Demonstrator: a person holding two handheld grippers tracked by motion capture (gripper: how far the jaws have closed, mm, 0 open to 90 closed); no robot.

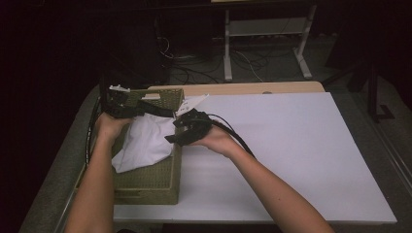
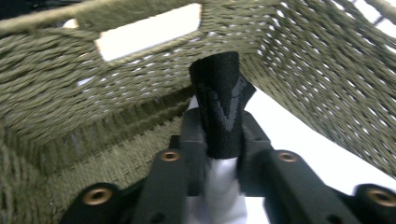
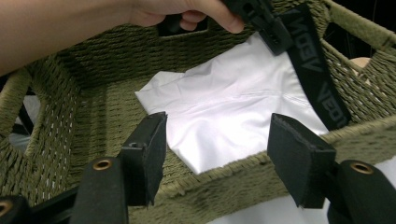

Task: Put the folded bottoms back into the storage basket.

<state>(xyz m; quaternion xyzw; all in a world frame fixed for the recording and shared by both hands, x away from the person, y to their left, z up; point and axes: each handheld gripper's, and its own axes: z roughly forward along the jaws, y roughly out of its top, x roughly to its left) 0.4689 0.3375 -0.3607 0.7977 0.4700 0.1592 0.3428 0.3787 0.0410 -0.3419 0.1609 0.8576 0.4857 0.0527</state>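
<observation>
1. In the high view we see an olive woven basket point(image 1: 160, 187) at the left of the frame, standing on the left edge of a white board point(image 1: 301, 155) that covers most of the table.
2. A white garment point(image 1: 143, 143) with a black waistband point(image 1: 158, 109) lies inside the basket, across its upper half in that view.
3. The left gripper point(image 1: 127, 108) sits at the upper left corner of the basket, held by the left hand point(image 1: 111, 127), with its jaws pointing right along the waistband.
4. In the left gripper view we see the jaws closed tight on the waistband point(image 2: 220, 109), which stands up between them with white cloth point(image 2: 222, 186) below it and the basket wall point(image 2: 84, 93) curving around behind.
5. The right gripper point(image 1: 187, 127) lies at the right rim of the basket in the high view, held by the right hand point(image 1: 218, 141), pointing left toward the garment.
6. In the right gripper view we see its two jaws spread wide apart with nothing between them, raised at the near rim of the basket point(image 3: 224, 172).
7. Beyond them in that view, the garment point(image 3: 224, 116) lies flat on the basket floor, and the waistband point(image 3: 315, 70) runs down the right of the frame from the left gripper point(image 3: 266, 21) at the top.
8. A small white tag or paper point(image 1: 192, 103) lies just beside the basket's upper right corner in the high view.
</observation>
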